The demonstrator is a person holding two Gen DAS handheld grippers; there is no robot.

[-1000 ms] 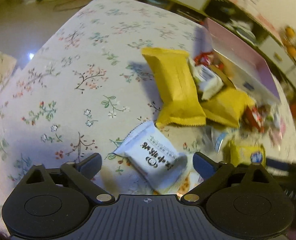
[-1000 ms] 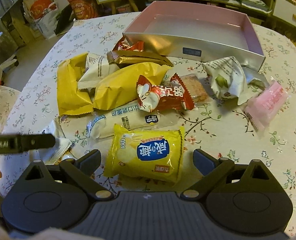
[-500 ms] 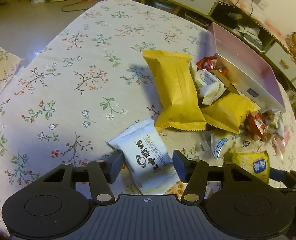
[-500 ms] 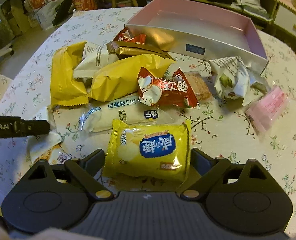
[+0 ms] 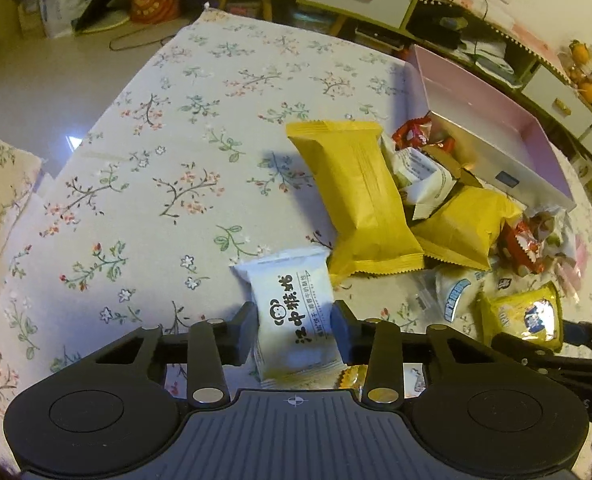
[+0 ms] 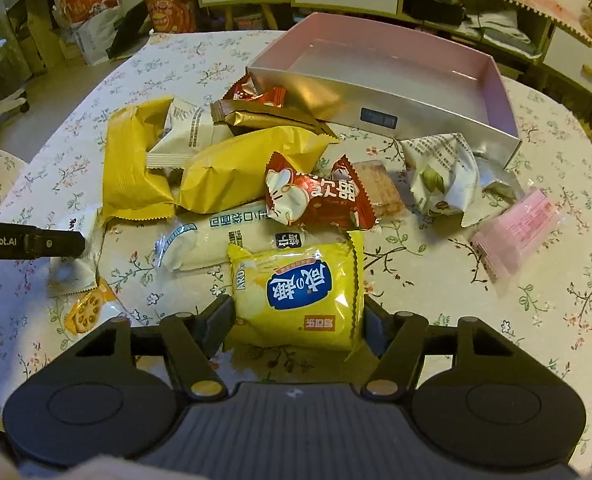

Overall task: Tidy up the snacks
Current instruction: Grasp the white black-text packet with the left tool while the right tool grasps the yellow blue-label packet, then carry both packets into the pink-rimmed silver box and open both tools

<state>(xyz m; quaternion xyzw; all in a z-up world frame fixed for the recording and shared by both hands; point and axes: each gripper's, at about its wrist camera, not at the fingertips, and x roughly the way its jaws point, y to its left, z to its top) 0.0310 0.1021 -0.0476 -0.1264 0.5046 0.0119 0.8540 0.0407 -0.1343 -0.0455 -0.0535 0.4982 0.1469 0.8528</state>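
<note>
A white snack packet (image 5: 292,300) with black lettering lies on the floral tablecloth (image 5: 168,184), and my left gripper (image 5: 294,334) has its pads against both sides of it, jaws still closing. In the right wrist view a yellow packet with a blue label (image 6: 296,288) sits squeezed between the pads of my right gripper (image 6: 296,320), which is closing too. Both packets rest on the table. The pink box (image 6: 380,112) stands open beyond the pile with nothing inside it. One left finger (image 6: 52,242) reaches in from the left edge.
Between the grippers and the box lies a pile: two large yellow packs (image 6: 136,168), a red packet (image 6: 316,200), a long white packet (image 6: 216,240), a white-and-green packet (image 6: 444,176), a pink packet (image 6: 516,232). Drawers and bags stand past the table's far edge.
Both grippers have narrowed from wide open onto their packets. The yellow packet now looks pinched narrower. Neither hand has shifted.
</note>
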